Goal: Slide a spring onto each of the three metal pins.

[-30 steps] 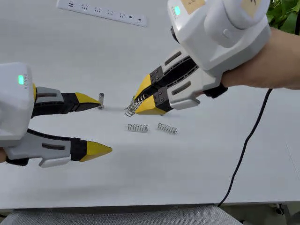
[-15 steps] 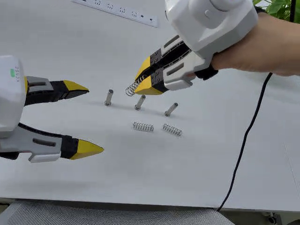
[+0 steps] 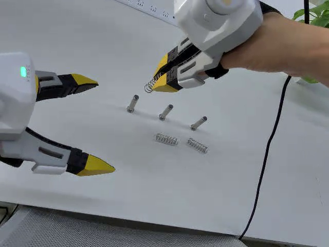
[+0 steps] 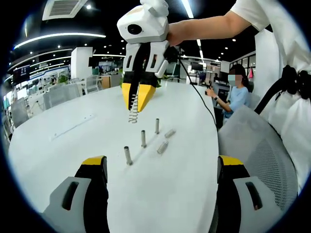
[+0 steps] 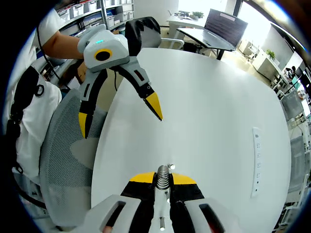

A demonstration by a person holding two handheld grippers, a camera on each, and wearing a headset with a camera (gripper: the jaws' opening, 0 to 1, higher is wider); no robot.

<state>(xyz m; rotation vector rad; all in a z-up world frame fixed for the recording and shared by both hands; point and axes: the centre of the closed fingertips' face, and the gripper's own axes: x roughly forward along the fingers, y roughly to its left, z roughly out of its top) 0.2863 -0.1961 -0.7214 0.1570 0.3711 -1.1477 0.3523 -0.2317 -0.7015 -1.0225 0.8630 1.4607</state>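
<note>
Three short metal pins stand in a row on the white table: left pin (image 3: 132, 103), middle pin (image 3: 165, 111), right pin (image 3: 199, 123). All three are bare. Two springs (image 3: 166, 139) (image 3: 197, 145) lie flat just in front of them. My right gripper (image 3: 162, 82) hovers above and behind the left pin, shut on a third spring (image 3: 150, 85) that sticks out past its tips. In the right gripper view that spring (image 5: 163, 177) sits between the yellow tips. My left gripper (image 3: 103, 125) is wide open to the left of the pins, holding nothing. The left gripper view shows the pins (image 4: 143, 138) and the hanging spring (image 4: 132, 110).
A white power strip (image 3: 154, 7) lies at the table's far edge. A black cable (image 3: 267, 154) trails across the right side from the right gripper. A mesh chair (image 5: 63, 160) stands at the near edge. A green plant (image 3: 318, 15) is at the far right.
The right gripper has risen off the table with its spring, uncovering the pins, and now hangs above and behind the left one. The left gripper stays open. The head camera has shifted.
</note>
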